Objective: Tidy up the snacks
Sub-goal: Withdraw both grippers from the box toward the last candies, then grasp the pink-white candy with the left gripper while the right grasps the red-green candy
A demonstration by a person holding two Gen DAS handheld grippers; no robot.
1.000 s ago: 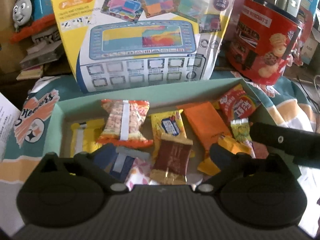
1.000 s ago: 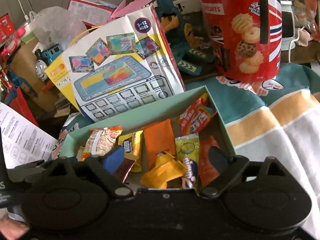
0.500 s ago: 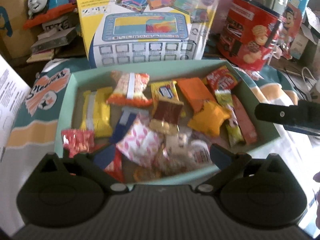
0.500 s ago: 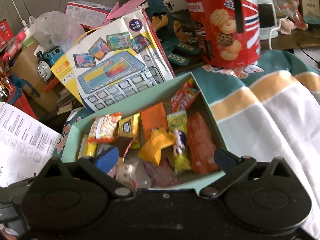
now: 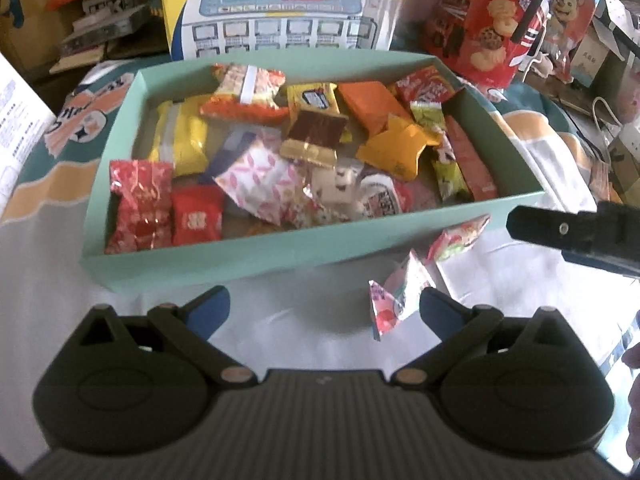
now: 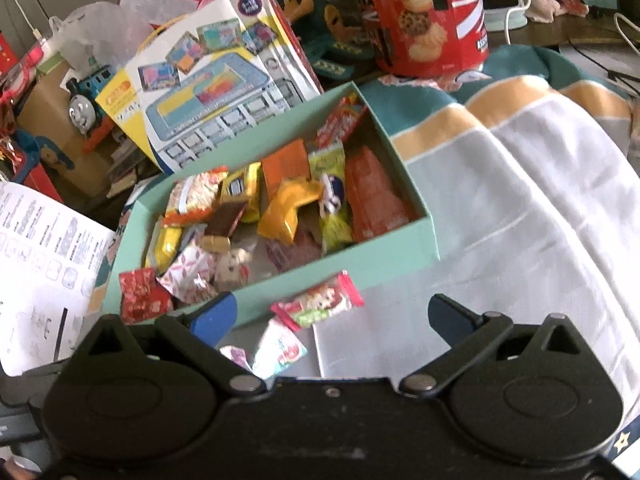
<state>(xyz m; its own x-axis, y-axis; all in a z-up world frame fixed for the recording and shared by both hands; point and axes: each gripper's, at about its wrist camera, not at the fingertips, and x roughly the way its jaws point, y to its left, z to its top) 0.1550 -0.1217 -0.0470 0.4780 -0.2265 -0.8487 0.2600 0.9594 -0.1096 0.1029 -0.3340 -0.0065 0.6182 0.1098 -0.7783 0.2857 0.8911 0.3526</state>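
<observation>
A mint-green box [image 5: 256, 254] [image 6: 416, 184] holds several wrapped snacks, among them a yellow pack [image 5: 182, 138], an orange pack [image 5: 370, 104] and a pink patterned pack [image 5: 256, 176]. Two loose snacks lie on the white cloth in front of the box: a pink-and-white packet [image 5: 398, 294] [image 6: 280, 350] and a red-and-green packet [image 5: 460, 236] [image 6: 320, 300]. My left gripper [image 5: 324, 306] is open and empty, just in front of the box. My right gripper [image 6: 332, 316] is open and empty above the loose packets; it also shows at the right edge of the left wrist view [image 5: 576, 236].
A toy tablet carton [image 5: 280, 8] [image 6: 216, 80] and a red biscuit tin [image 5: 484, 20] [image 6: 424, 12] stand behind the box. A blue toy train [image 6: 84, 96] and printed paper sheet [image 6: 36, 264] are at the left. A striped cloth [image 6: 520, 208] covers the surface.
Both grippers have drawn back and up from the box, so the whole box and the two loose packets in front of it have come into view.
</observation>
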